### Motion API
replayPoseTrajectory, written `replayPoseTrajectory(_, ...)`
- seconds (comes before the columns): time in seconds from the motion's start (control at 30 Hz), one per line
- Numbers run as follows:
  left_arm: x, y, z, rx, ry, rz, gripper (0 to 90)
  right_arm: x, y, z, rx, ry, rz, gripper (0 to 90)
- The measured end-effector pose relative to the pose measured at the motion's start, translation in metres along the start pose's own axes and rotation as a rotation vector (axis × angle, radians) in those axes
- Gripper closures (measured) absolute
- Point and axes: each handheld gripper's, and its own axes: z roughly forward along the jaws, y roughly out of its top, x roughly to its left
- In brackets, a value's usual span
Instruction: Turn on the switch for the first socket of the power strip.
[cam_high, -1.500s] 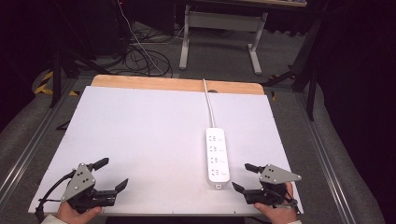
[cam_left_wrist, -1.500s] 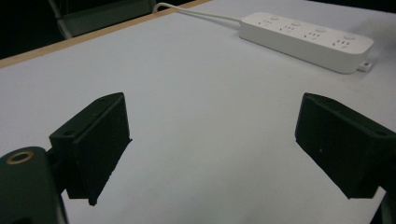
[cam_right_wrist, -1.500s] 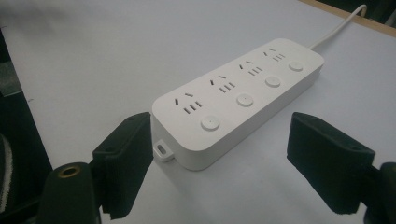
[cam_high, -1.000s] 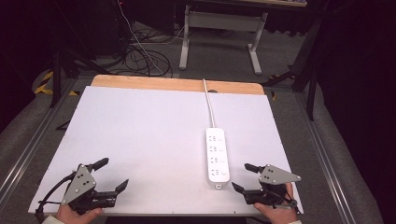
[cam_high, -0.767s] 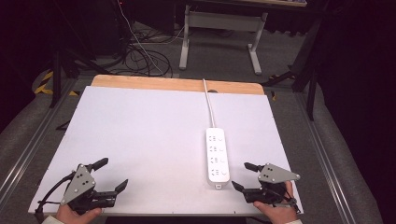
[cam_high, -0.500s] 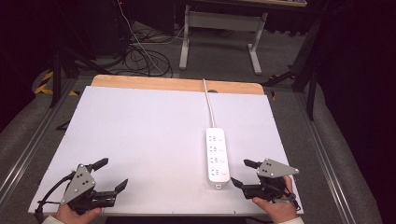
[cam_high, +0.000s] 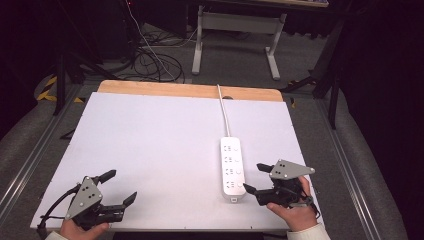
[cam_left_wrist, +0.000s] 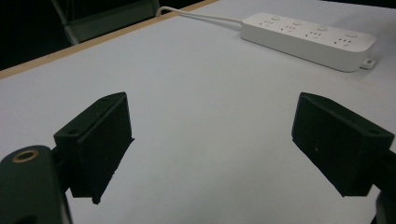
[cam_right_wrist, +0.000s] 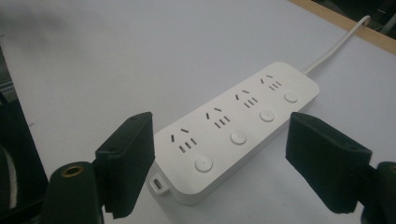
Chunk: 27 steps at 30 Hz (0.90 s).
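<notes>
Lying flat right of centre in the high view: white power strip (cam_high: 233, 169), long axis running up the frame, cord (cam_high: 223, 112) trailing toward the wooden edge at the top of the white table (cam_high: 150, 135). Hovering just beside the strip's near end, at lower right: right gripper (cam_high: 251, 178), jaws gaping wide, holding nothing. Framing the strip's four sockets between those jaws in the right gripper view (cam_right_wrist: 233, 135). Resting at lower left, well apart from the strip: left gripper (cam_high: 119, 187), jaws likewise spread wide over bare tabletop.
</notes>
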Motion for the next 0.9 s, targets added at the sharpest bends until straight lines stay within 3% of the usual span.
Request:
replayPoseTrajectory(0.6, -0.001, -0.001, 0.001, 0.007, -0.004, -0.004, 12.7, -0.01, 0.02, -0.002, -0.021, 0.008, -0.009, 27.8)
replayPoseTrajectory(0.7, 0.0, -0.001, 0.001, 0.007, 0.0, -0.002, 12.7, -0.01, 0.022, -0.002, -0.01, 0.031, 0.0, 34.2)
replayPoseTrajectory(0.77, 0.0, -0.001, 0.001, 0.011, -0.001, -0.001, 12.7, -0.009, 0.023, -0.001, 0.009, 0.029, -0.015, 46.3)
replayPoseTrajectory(0.9, -0.001, -0.001, 0.001, 0.011, -0.001, -0.002, 12.7, -0.01, 0.025, -0.001, 0.009, 0.026, -0.023, 49.3)
